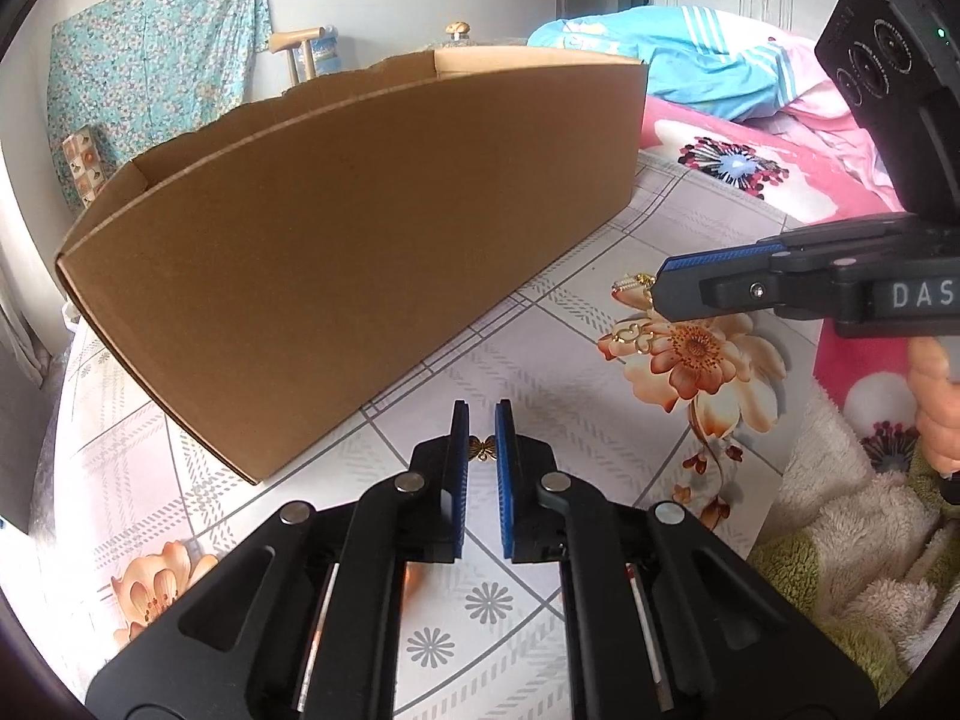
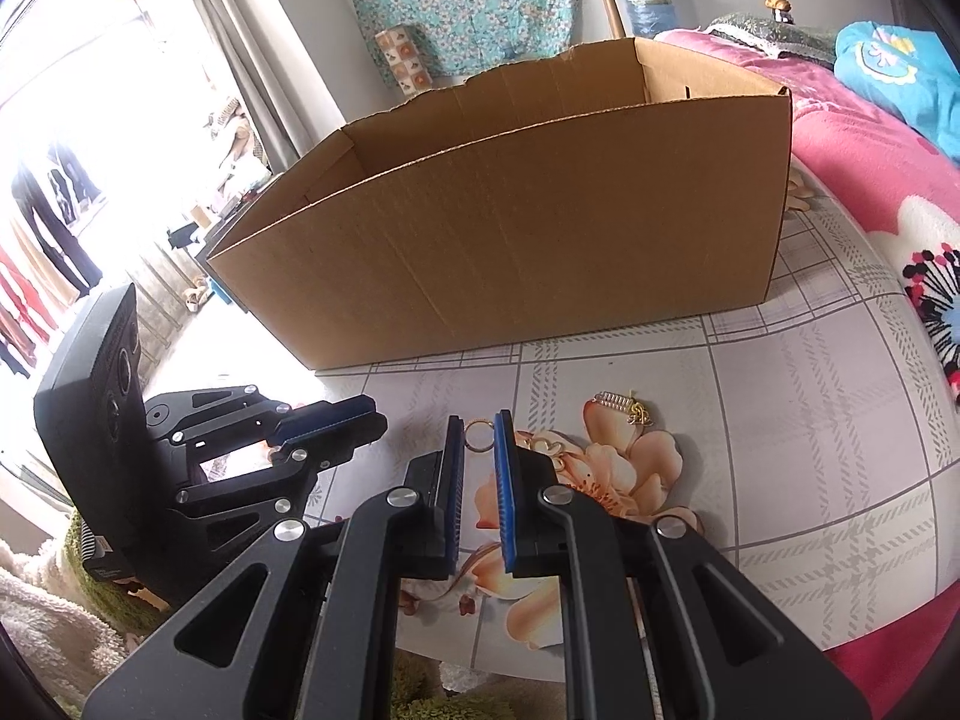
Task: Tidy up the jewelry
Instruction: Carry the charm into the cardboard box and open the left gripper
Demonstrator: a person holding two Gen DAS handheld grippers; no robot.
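A big open cardboard box (image 1: 360,252) stands on the flowered tablecloth (image 1: 540,360); it also shows in the right wrist view (image 2: 540,240). My left gripper (image 1: 482,420) is shut on a small gold butterfly piece (image 1: 482,449), held between its blue pads. My right gripper (image 2: 478,429) is shut on a thin gold ring (image 2: 478,435); it shows from the side in the left wrist view (image 1: 666,285). More gold jewelry lies on the cloth: an openwork piece (image 1: 636,336) and a comb-like clip with a chain (image 2: 624,408).
A pink flowered blanket (image 2: 870,150) and blue cloth (image 1: 690,60) lie to the right of the box. A fluffy towel (image 1: 852,540) lies at the table's near edge. A curtain and a bright window (image 2: 90,120) are at the left.
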